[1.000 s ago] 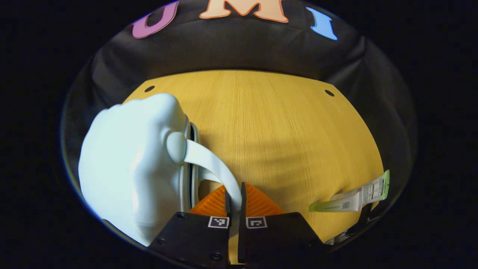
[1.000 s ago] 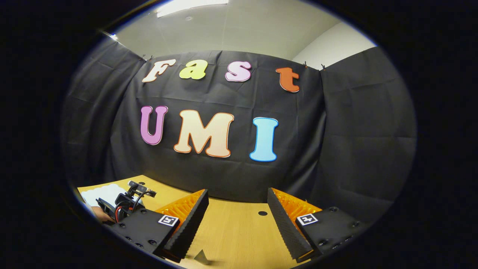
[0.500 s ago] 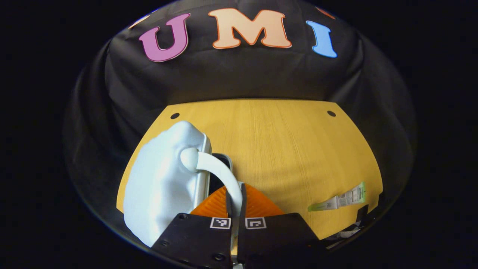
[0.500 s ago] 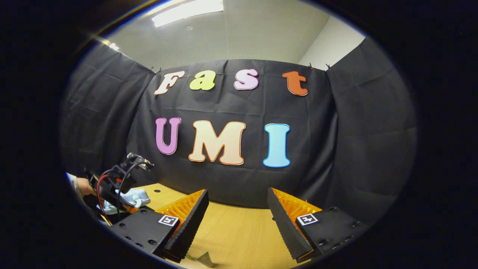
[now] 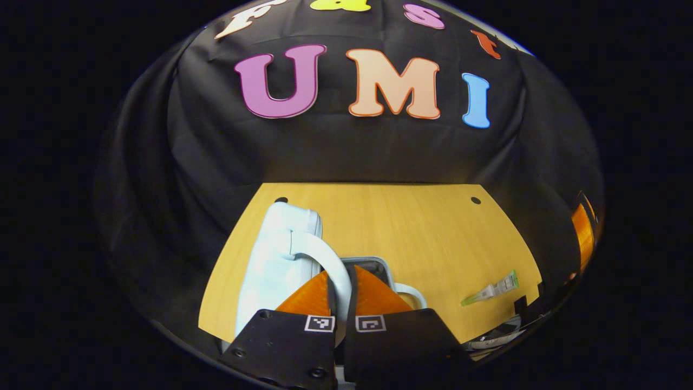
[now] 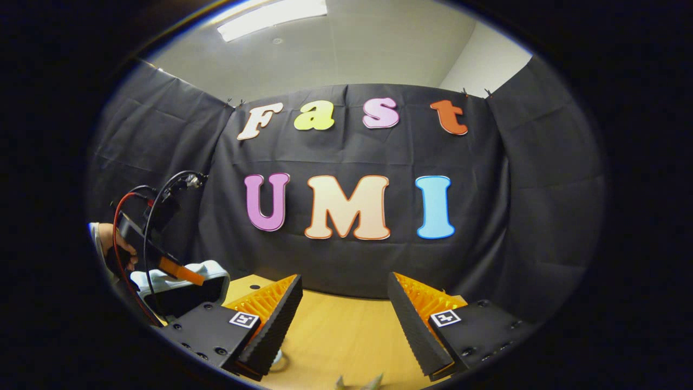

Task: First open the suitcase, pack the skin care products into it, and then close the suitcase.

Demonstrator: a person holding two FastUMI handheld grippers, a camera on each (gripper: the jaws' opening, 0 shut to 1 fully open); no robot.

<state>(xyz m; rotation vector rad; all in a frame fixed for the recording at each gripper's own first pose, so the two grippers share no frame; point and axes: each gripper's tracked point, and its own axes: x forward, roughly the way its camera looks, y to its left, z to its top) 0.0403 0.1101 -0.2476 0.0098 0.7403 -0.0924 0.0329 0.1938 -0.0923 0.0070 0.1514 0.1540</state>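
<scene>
**Inspector:** Left gripper, condition?

**Recorder:** In the left gripper view, the left gripper [image 5: 341,292] sits at 6 o'clock with its fingers pressed onto the white handle [image 5: 325,259] of the suitcase lid [image 5: 276,254]. The handle strap passes between them.

**Inspector:** Position of the suitcase?

**Recorder:** It stands on the wooden table [image 5: 411,233], from 7 o'clock toward centre. The pale lid is raised, tilted up at the left. A grey-rimmed edge of the lower shell [image 5: 373,264] shows just behind the fingers, with a second white loop [image 5: 411,292] to its right.

**Inspector:** Skin care items?

**Recorder:** One green-tipped tube [image 5: 490,290] lies flat on the table at 4 o'clock, well apart from the suitcase.

**Inspector:** Right gripper?

**Recorder:** In the right gripper view, the right gripper [image 6: 344,319] is spread wide at 6 o'clock, nothing between the fingers, above the table. At 8 o'clock a hand [image 6: 116,246] holds the other gripper over the raised lid.
</scene>
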